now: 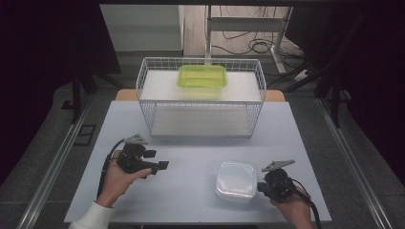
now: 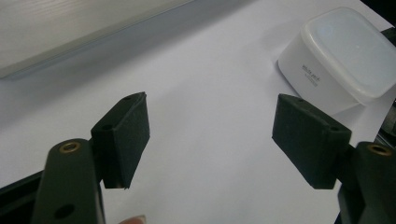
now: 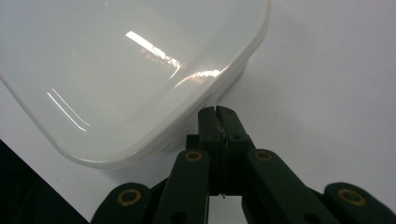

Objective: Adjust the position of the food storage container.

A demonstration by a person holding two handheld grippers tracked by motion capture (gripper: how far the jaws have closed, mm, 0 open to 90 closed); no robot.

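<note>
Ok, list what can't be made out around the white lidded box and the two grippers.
- White box: its contents, hidden by the cloudy lid in the high view and the right gripper view.
- Print on the box wall: too small to read in the left gripper view.
- Right gripper: jaws shut at the box's edge; touching it or not is unclear from this angle.
- Green container in the wire basket: contents not discernible, too far in the high view.

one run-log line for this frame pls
left gripper: jaws open, empty, over table | right gripper: jaws shut, empty, at side of white lidded container | green-lidded container: on wire rack
</note>
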